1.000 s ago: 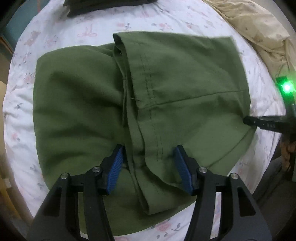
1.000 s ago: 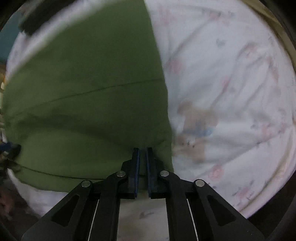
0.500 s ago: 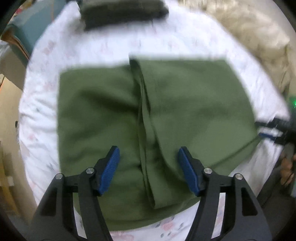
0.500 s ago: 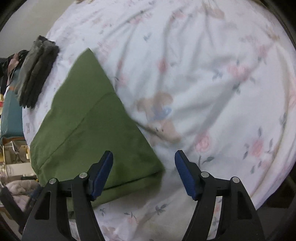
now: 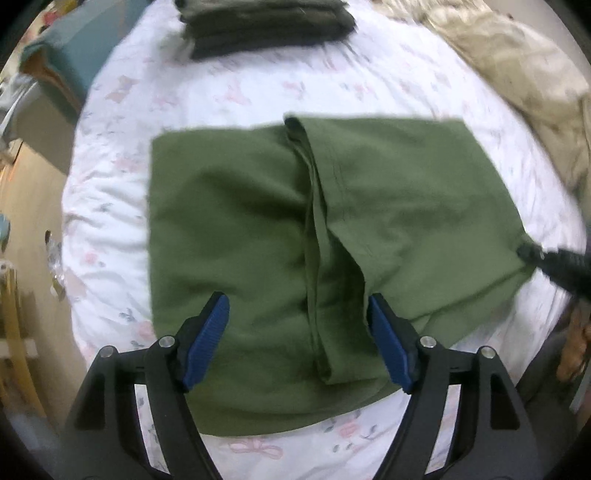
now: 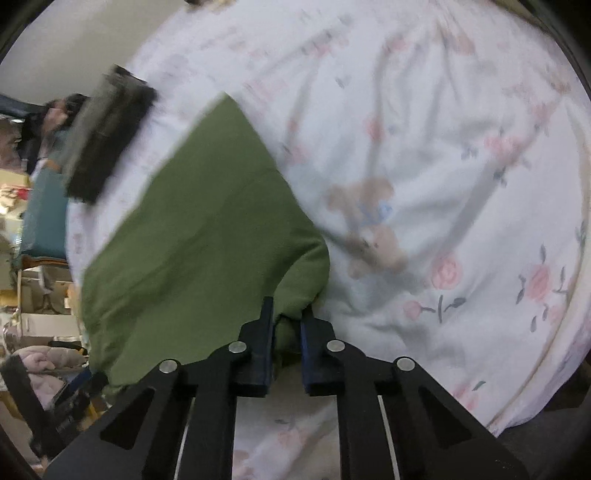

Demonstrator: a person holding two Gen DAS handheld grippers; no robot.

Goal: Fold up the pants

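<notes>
Olive green pants (image 5: 258, 236) lie folded into a rough rectangle on a white flowered bed sheet (image 5: 280, 85), with a thick fold running down the middle. My left gripper (image 5: 297, 328) hovers above the near edge, jaws opening wide, nothing between its blue pads (image 5: 207, 339). In the right wrist view the pants (image 6: 192, 236) fill the left half, and my right gripper (image 6: 287, 325) is closing on a bunched corner of the cloth, which is pinched between its fingers. That gripper's tip (image 5: 543, 258) shows at the pants' right corner in the left wrist view.
A stack of dark folded clothes (image 5: 266, 22) lies at the sheet's far edge, also seen as a dark stack (image 6: 107, 136) in the right wrist view. A beige blanket (image 5: 517, 74) is bunched at the far right. Furniture and clutter (image 6: 40, 295) stand beyond the bed's left edge.
My left gripper rose off the pants and its jaws widened. My right gripper opened, swung round to the pants' corner, and closed on the cloth there.
</notes>
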